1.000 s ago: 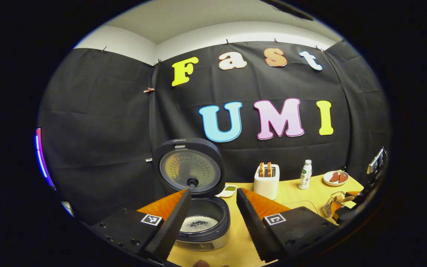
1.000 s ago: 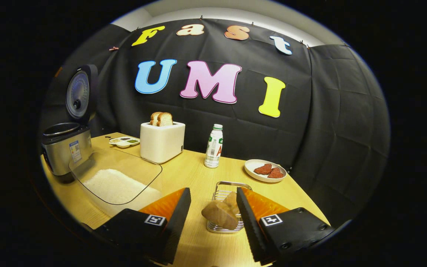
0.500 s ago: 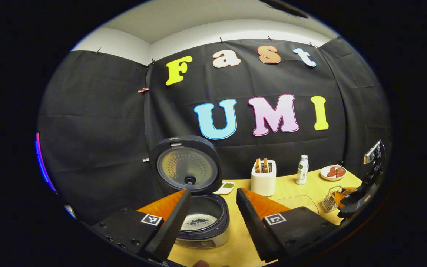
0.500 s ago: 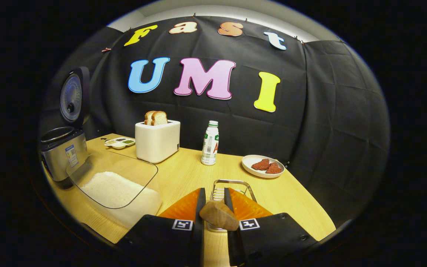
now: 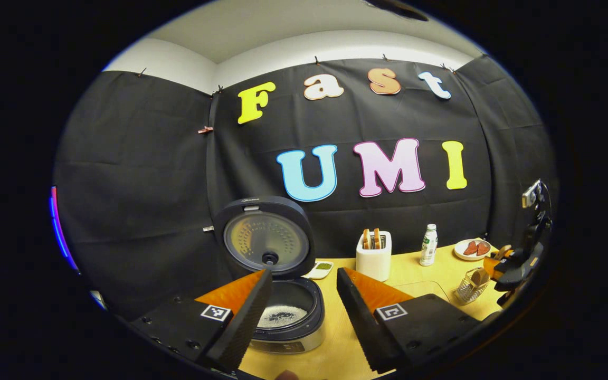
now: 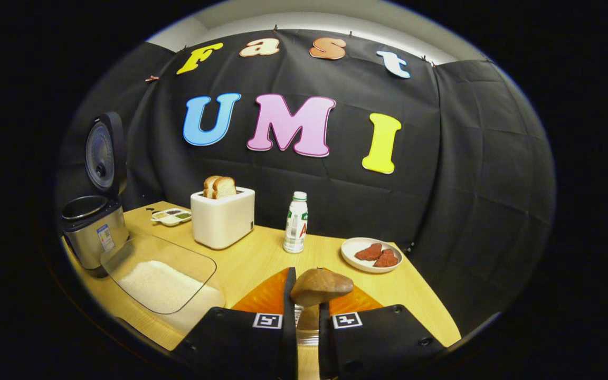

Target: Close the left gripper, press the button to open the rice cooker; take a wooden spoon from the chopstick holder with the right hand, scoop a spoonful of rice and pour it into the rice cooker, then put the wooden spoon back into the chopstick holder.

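Rice cooker (image 5: 283, 295) lower centre of left gripper view, lid up, white rice in pot, left gripper (image 5: 304, 311) spread wide, right gripper (image 6: 304, 322) clamped on wooden spoon (image 6: 321, 286), brown rounded bowl uppermost, bottom centre.

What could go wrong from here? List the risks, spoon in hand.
1. The right gripper pinches the wooden spoon on its thin handle, so it may twist or slip while scooping.
2. The rice container is clear and shallow; a steep dig could spill grains onto the table.
3. The rice cooker stands beyond the container: grains could drop on the way.
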Tool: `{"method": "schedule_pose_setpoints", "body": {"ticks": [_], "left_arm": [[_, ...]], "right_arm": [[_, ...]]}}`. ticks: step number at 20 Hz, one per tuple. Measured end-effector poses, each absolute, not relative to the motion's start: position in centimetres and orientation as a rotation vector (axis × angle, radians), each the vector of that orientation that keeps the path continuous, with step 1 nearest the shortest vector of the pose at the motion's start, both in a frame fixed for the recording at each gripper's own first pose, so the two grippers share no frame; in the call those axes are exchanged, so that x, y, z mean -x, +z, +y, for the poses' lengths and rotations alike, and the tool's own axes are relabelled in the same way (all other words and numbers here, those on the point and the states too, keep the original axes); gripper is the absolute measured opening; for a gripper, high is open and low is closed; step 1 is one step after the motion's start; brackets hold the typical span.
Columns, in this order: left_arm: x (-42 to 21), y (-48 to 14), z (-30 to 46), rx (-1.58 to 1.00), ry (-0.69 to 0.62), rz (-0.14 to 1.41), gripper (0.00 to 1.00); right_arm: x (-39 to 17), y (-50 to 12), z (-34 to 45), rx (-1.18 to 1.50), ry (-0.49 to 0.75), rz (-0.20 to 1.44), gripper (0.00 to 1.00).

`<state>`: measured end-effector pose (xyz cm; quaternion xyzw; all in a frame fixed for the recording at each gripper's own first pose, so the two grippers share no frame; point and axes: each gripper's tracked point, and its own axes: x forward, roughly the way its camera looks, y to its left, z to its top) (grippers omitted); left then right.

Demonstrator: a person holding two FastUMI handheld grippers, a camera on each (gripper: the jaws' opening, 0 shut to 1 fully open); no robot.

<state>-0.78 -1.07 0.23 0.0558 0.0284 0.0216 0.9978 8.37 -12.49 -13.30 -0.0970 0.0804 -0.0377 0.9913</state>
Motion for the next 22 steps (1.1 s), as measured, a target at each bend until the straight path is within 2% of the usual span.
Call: {"method": "schedule_pose_setpoints", "body": {"ticks": [4,5,6,12,13,16,22], "left_arm": [[0.8,0.6,-0.7,-0.082,0.054,0.042,0.84],[0.9,0.7,-0.5,-0.071,0.056,0.039,0.85],[0.8,0.6,-0.2,-0.059,0.058,0.037,0.85],[1.0,1.3,1.9,-0.009,0.062,0.013,0.84],[1.0,1.4,2.2,0.004,0.057,0.012,0.84],[1.0,0.6,3.7,0.02,0.05,0.027,0.95],[0.3,-0.1,6.0,0.033,0.016,0.058,0.95]], "right_arm": [[-8.3,-8.0,-11.8,0.223,-0.072,0.08,0.19],[-8.6,-7.4,-11.6,0.233,-0.069,0.068,0.15],[-8.5,-6.3,-11.0,0.231,-0.061,0.052,0.14],[-9.0,-2.4,-3.3,0.154,0.057,0.008,0.14],[-9.2,-2.3,-1.6,0.133,0.084,0.008,0.15],[-10.0,-3.9,3.5,0.079,0.149,0.046,0.15],[-11.4,-10.2,10.3,0.052,0.204,0.161,0.14]]}}
